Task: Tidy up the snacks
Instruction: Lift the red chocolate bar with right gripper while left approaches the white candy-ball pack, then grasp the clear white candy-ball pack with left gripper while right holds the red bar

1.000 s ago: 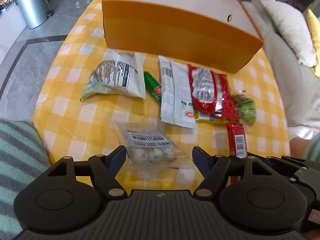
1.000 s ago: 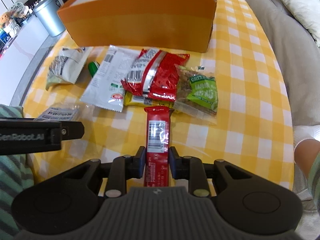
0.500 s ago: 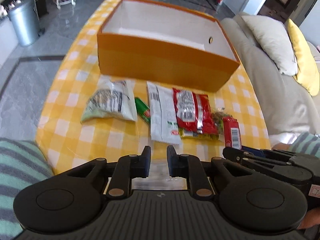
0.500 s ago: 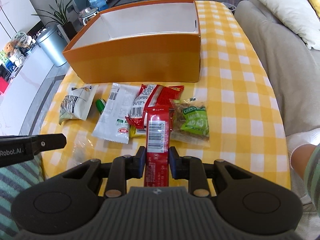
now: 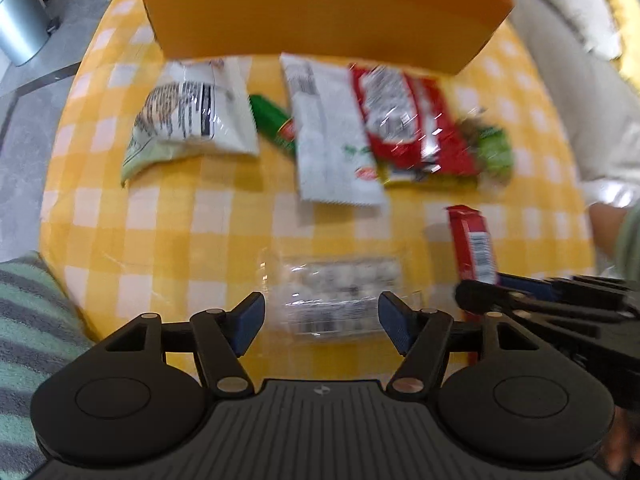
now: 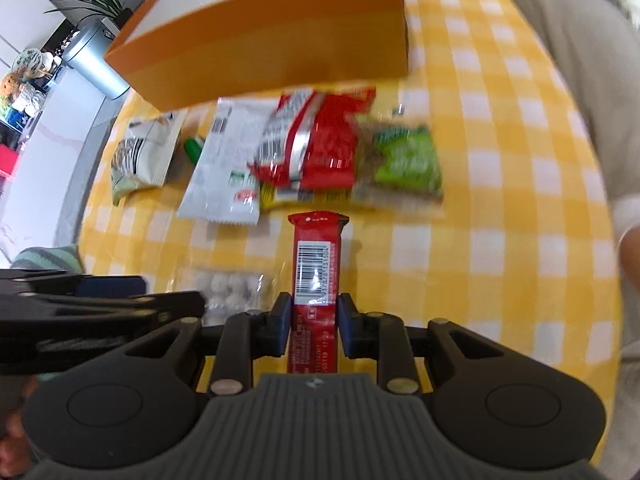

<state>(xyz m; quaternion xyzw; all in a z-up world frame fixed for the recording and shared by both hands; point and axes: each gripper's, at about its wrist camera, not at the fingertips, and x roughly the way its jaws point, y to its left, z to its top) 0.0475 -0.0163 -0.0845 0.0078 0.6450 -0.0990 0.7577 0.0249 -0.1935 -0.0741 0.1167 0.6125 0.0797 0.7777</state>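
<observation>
Left gripper (image 5: 320, 322) opening over clear packet (image 5: 340, 300); right gripper (image 6: 313, 330) clamps red bar (image 6: 316, 268).

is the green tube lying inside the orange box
No, the green tube lies on the checked tablecloth in front of the orange box, between two white packets.
</observation>
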